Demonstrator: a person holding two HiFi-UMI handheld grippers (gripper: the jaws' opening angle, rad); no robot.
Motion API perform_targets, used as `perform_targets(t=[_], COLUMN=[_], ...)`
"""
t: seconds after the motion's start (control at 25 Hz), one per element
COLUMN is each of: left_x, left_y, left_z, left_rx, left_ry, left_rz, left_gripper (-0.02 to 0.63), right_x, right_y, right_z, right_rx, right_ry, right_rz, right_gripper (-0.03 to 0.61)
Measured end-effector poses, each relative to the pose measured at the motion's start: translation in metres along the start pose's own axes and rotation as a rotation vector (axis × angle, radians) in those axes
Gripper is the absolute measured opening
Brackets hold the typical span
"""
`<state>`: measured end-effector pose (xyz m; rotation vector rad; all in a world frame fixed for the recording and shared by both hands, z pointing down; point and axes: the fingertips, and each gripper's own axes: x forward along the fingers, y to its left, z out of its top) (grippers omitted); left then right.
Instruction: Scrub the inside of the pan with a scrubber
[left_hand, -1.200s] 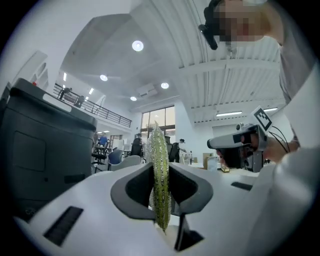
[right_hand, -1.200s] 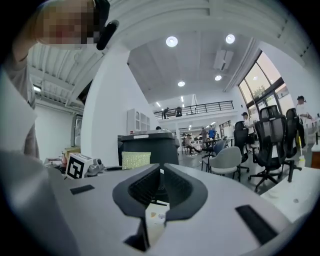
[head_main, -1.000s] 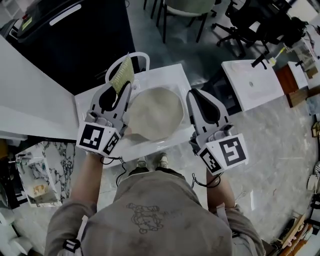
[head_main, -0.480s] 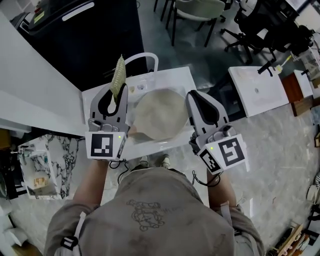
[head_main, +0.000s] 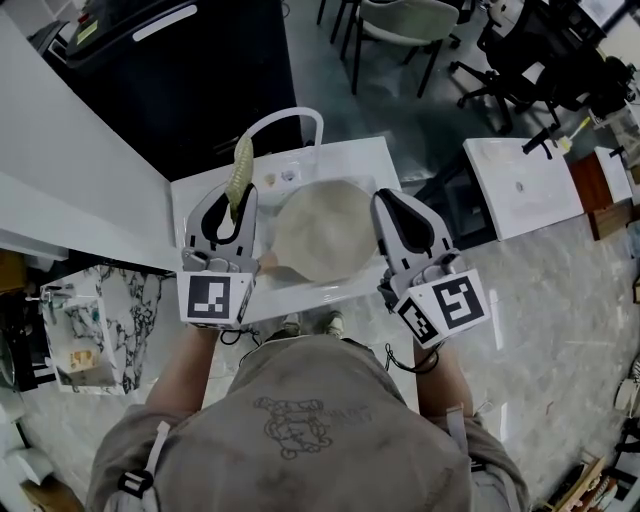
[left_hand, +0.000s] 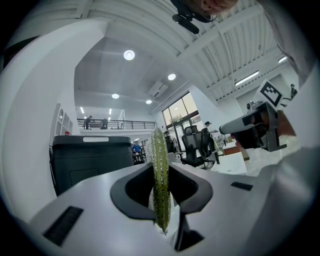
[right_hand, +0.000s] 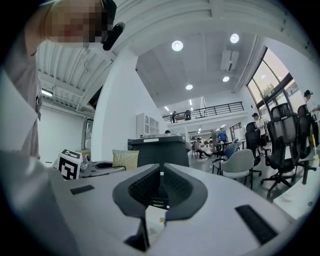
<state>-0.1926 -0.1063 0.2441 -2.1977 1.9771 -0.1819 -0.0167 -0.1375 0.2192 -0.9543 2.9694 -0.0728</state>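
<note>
We've got one round beige pan (head_main: 322, 228) and one thin yellow-green scrubber pad (head_main: 240, 170). Two grey grippers, left gripper (head_main: 232, 196) and right gripper (head_main: 392, 200). We count two white rectangular basins: near basin (head_main: 352, 160), far basin (head_main: 522, 186).

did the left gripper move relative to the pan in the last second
Yes. The left gripper, holding the scrubber, has shifted left, off the rim of the pan, toward the left edge of the sink.

Open space over the pan (head_main: 322, 228) between left gripper (head_main: 236, 196) and right gripper (head_main: 396, 201); faucet arch (head_main: 284, 115) just behind.
</note>
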Motion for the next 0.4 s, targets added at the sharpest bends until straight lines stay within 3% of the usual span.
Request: perform_targets(t=[0.4], left_x=[-0.0074], left_y=[-0.0051], left_z=[0.0051], left_rx=[0.053], left_ry=[0.026], left_rz=[0.013], left_gripper=[0.080], right_x=[-0.0018], right_y=[0.0079], right_z=[-0.0013], right_rx=[0.005], right_ry=[-0.009], right_rz=[0.017], right_gripper=[0.040])
